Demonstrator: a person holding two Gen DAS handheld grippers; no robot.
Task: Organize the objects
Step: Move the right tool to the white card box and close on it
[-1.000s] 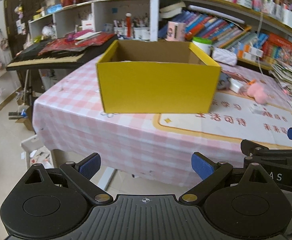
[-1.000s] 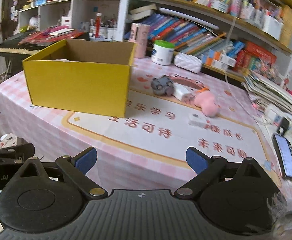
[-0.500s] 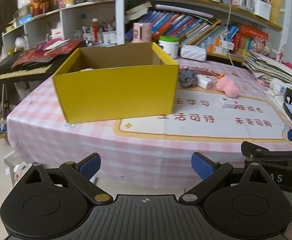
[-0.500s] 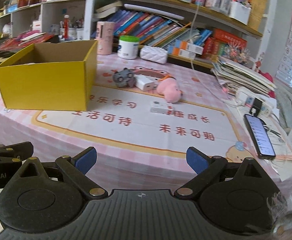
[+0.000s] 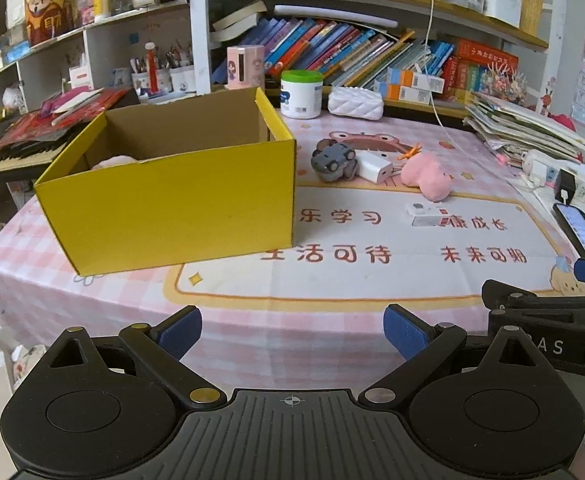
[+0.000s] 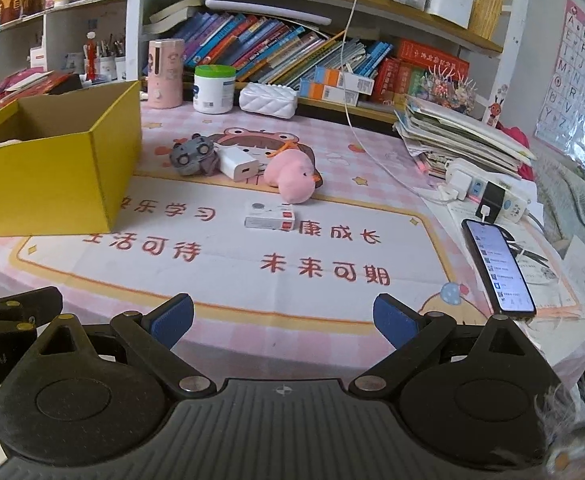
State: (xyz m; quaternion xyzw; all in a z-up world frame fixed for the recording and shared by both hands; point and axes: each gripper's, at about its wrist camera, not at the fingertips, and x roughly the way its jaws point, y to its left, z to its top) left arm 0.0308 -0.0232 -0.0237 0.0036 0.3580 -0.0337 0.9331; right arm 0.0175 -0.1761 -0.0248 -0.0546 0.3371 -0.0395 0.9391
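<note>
Left gripper [image 5: 292, 330] and right gripper [image 6: 282, 320]: jaws spread wide, nothing between the blue pads, both held off the near edge of the tabletop [image 5: 104, 300].

Writing: the mat [image 6: 228, 256] carries red Chinese characters, among them 未来可期 and 康成长. The right gripper's body, seen at the edge of the left view, shows the letters "AS"; the left gripper's body, in the right view, shows "oot.AI". A wall chart [image 6: 572, 76] of alphabet letters hangs at far right.

Task things: open yellow box [image 5: 172, 196] on the tabletop's left part. To its right, a gray toy car [image 6: 192, 156] touching a white charger [image 6: 238, 164], a pink plush [image 6: 292, 180] just beside that, and a small white carton [image 6: 270, 216] nearer the camera.

Left view only: a pale pink item [image 5: 112, 162] inside the box, and a keyboard [image 5: 8, 156] beyond it. Right view only: the whole lit phone [image 6: 496, 266] and the power strip [image 6: 488, 192] it is plugged into.
</note>
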